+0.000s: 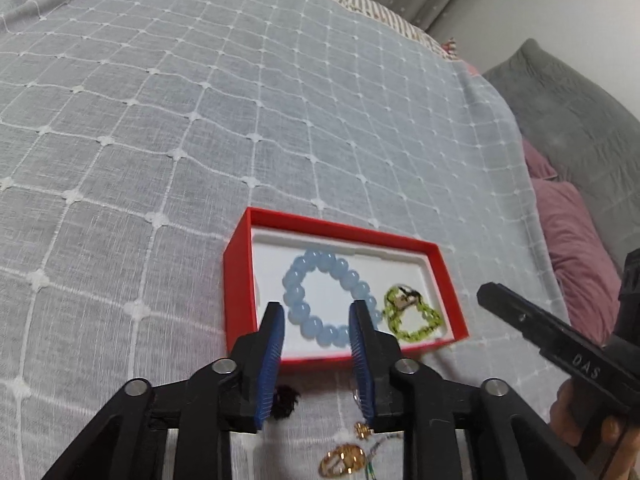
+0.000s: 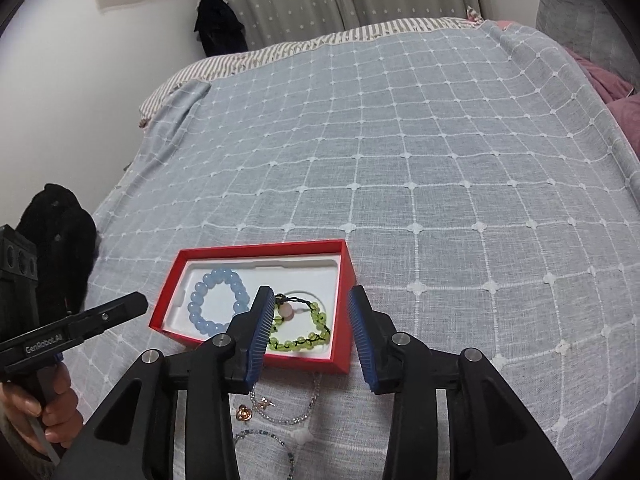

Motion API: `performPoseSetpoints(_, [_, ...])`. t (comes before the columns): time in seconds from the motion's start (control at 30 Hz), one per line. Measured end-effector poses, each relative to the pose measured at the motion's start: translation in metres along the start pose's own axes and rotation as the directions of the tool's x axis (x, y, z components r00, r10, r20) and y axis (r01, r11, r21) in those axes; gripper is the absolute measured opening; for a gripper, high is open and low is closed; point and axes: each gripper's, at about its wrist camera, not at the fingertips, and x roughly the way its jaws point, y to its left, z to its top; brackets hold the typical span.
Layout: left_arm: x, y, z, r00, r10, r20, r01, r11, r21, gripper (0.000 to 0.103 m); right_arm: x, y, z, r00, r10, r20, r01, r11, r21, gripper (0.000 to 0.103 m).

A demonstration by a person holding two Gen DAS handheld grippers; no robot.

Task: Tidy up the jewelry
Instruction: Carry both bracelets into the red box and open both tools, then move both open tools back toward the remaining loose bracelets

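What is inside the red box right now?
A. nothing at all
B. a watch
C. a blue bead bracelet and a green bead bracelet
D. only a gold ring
C: the red box holds a blue bead bracelet next to a green bead bracelet, lying side by side on its white lining; the other small pieces lie outside it on the bedspread.

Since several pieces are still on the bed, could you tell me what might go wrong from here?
1. The thin beaded chain and small gold earrings lie flat on the loosely woven bedspread; the open right gripper may snag fabric or miss them.
2. The red box sits on soft bedding, so a nudge could tip it and spill the blue bracelet and green bracelet.
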Motion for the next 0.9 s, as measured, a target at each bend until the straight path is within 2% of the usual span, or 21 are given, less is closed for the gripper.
performPoseSetpoints(0.17, [-0.003, -0.008, -0.005, 0.999, 0.043, -0.008, -0.043, 0.998, 0.040, 0.038, -0.027, 0.006, -0.005, 0.999, 0.040, 0.010, -0.040, 0.999, 0.017, 0.054])
performPoseSetpoints(0.37, [-0.002, -0.016, -0.017, 0.996, 0.078, -0.041, -0.075, 0.994, 0.076, 0.048, -0.036, 0.007, -0.012, 0.999, 0.039, -0.033, -0.038, 0.999, 0.039, 0.055])
performPoseSetpoints(0.53, [-0.001, -0.019, -0.026, 0.994, 0.084, -0.070, -0.077, 0.992, 0.098, 0.048, -0.033, 0.003, -0.020, 0.994, 0.055, -0.091, -0.049, 0.996, 0.073, 0.055])
performPoseSetpoints(0.9, [-0.004, -0.030, -0.044, 0.991, 0.070, -0.112, -0.051, 0.986, 0.161, 0.048, -0.052, -0.004, -0.035, 0.990, 0.053, -0.130, -0.039, 0.994, 0.103, 0.055])
